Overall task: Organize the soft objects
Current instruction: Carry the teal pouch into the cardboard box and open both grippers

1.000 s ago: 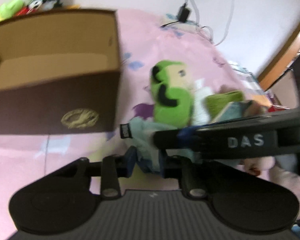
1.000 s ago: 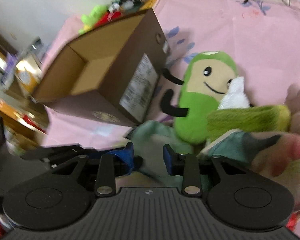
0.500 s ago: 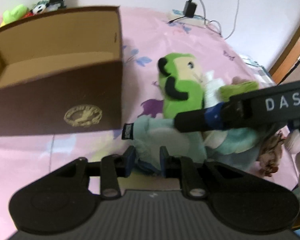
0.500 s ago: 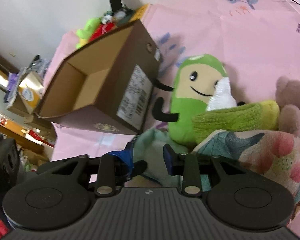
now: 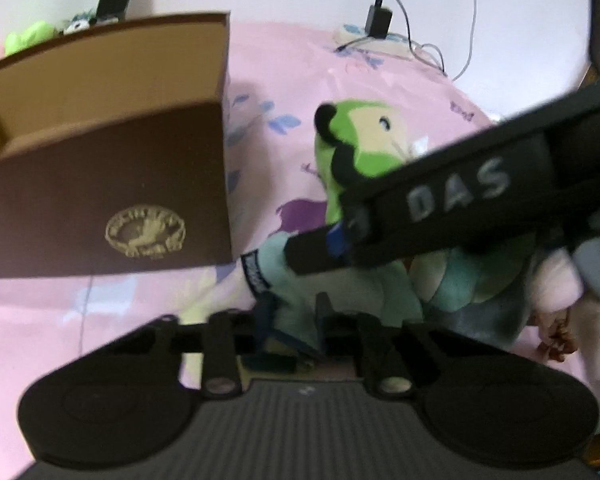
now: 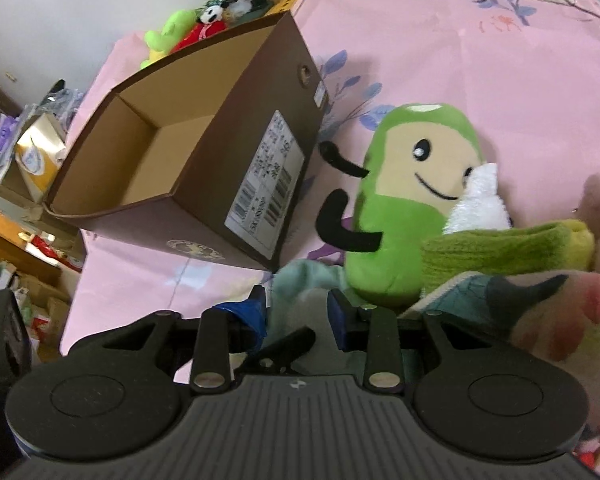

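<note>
A teal cloth [image 5: 292, 264] with a dark label lies on the pink sheet in front of a green plush [image 5: 360, 148]. My left gripper [image 5: 294, 312] is closing, and its pads pinch the cloth's near edge. In the right wrist view the same teal cloth [image 6: 300, 280] sits between the fingers of my right gripper [image 6: 296, 308], whose jaws are opening. That gripper's black finger [image 5: 312, 252] crosses the left wrist view just above the cloth. An open brown box [image 6: 204, 184] stands to the left of the green plush [image 6: 400, 220].
A green knit piece [image 6: 500, 248], a white fluffy item [image 6: 480, 200] and a floral cushion [image 6: 540, 312] crowd the right side. Small toys [image 6: 180, 28] sit behind the box. A charger and cables [image 5: 380, 20] lie at the far edge of the bed.
The left gripper's jaws have narrowed onto the teal cloth, and it has sunk a little. In the left view the right gripper's finger now sits higher and looms larger.
</note>
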`<state>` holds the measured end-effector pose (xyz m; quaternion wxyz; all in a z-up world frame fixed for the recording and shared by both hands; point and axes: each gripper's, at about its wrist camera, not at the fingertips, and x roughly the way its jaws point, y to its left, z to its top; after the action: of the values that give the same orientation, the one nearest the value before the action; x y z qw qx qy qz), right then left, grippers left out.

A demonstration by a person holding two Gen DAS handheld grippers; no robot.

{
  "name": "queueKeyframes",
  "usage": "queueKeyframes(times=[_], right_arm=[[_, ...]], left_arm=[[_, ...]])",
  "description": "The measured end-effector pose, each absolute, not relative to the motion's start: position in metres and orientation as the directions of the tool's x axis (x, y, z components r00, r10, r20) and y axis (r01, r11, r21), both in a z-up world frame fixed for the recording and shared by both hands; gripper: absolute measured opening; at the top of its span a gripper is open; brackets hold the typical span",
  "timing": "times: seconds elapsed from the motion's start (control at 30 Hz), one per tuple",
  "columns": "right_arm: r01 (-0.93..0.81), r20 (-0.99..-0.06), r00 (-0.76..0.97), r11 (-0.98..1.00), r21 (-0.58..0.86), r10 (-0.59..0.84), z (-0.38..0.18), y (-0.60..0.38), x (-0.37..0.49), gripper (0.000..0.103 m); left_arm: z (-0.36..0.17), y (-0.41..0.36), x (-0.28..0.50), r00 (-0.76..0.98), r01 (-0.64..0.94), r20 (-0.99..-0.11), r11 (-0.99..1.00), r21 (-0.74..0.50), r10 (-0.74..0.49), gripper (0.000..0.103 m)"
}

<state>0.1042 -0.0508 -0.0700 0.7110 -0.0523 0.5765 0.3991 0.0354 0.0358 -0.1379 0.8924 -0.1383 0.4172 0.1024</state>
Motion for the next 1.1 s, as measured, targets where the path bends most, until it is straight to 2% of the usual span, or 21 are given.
queueKeyframes(times=[0.17, 0.27, 0.4, 0.57, 0.73, 0.87, 0.97, 1.1], right_arm=[[-0.535, -0.814, -0.057, 0.671, 0.514, 0.578, -0.076, -0.061, 0.115, 0.017], [-0.475, -0.771, -0.098, 0.651, 0.592, 0.629, -0.072, -0.068, 0.123, 0.020], [-0.402, -0.705, -0.126, 0.614, 0.679, 0.698, -0.056, -0.077, 0.132, 0.018], [-0.443, -0.621, -0.089, 0.527, 0.725, 0.779, -0.007, -0.069, 0.132, 0.017], [-0.536, -0.515, -0.017, 0.427, 0.728, 0.857, 0.049, -0.033, 0.127, 0.016], [-0.601, -0.453, 0.010, 0.367, 0.710, 0.892, 0.074, 0.023, 0.126, 0.016], [-0.636, -0.456, 0.016, 0.361, 0.682, 0.890, 0.065, 0.074, 0.122, 0.016], [-0.636, -0.516, 0.004, 0.401, 0.659, 0.856, 0.029, 0.139, 0.115, 0.016]], left_arm=[[-0.117, 0.035, 0.028, 0.686, -0.277, -0.727, 0.934, -0.227, 0.027, 0.006], [-0.100, 0.027, 0.024, 0.716, -0.252, -0.698, 0.942, -0.220, 0.029, 0.005], [-0.077, 0.030, 0.019, 0.752, -0.240, -0.659, 0.937, -0.252, 0.016, 0.005], [-0.033, 0.038, 0.010, 0.821, -0.200, -0.571, 0.949, -0.245, 0.026, 0.005], [0.019, 0.072, 0.004, 0.898, -0.148, -0.439, 0.960, -0.239, 0.029, 0.005], [0.054, 0.114, -0.004, 0.931, -0.137, -0.359, 0.975, -0.177, 0.065, 0.006], [0.060, 0.158, -0.008, 0.927, -0.161, -0.361, 0.977, -0.143, 0.099, 0.006], [0.036, 0.219, -0.004, 0.887, -0.215, -0.443, 0.967, -0.136, 0.135, 0.006]])
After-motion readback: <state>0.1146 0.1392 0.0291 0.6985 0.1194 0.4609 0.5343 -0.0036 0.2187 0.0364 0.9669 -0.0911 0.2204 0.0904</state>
